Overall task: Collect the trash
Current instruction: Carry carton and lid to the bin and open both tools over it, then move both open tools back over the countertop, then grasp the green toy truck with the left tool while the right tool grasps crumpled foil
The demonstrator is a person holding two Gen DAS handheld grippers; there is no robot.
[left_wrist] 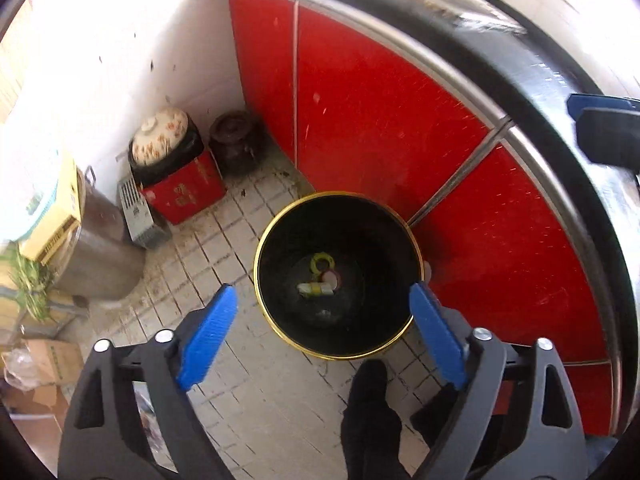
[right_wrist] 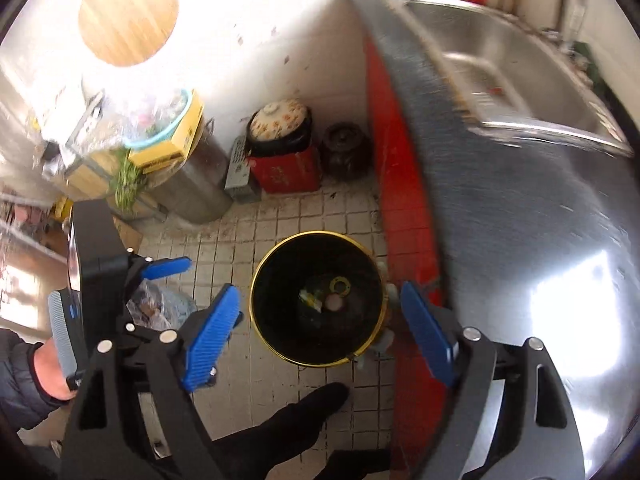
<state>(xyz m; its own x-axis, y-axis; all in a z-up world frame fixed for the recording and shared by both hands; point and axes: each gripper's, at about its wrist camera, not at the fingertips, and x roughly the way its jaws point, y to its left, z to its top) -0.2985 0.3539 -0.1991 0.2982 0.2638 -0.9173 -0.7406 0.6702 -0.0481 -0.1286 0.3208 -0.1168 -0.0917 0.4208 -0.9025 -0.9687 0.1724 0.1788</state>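
Trash (left_wrist: 320, 280) lay at the bottom of a black bin (left_wrist: 340, 208) with a gold rim, which stood on the tiled floor (left_wrist: 224, 240) just beside the red cabinet doors (left_wrist: 380, 120) under the steel counter (right_wrist: 520, 220). Visible items inside were a yellow ring-shaped piece, a pale round piece and a small whitish wrapper; nothing finer could be told.

Left gripper (left_wrist: 323, 308) hovered above the bin mouth with its jaws spread wide and nothing between them. Right gripper (right_wrist: 320, 312) was held likewise over the bin, jaws wide apart and empty. In my judgement both were poised there because a drop into the bin was the point of the position, and no piece was in hand at this moment.

In the right wrist view, a crumpled clear plastic bag (right_wrist: 160, 308) lay on the floor left of the bin, near the left gripper; it appeared a likely candidate for collection, though its contents were unclear.

At the far wall stood a red box (left_wrist: 188, 192) topped with a patterned lid, a dark jar (left_wrist: 234, 142) and a metal can (left_wrist: 100, 256). A sink (right_wrist: 500, 60) sat in the counter at far right.

The person's dark shoe (left_wrist: 368, 412) stood near the bin, close enough to risk nudging it.
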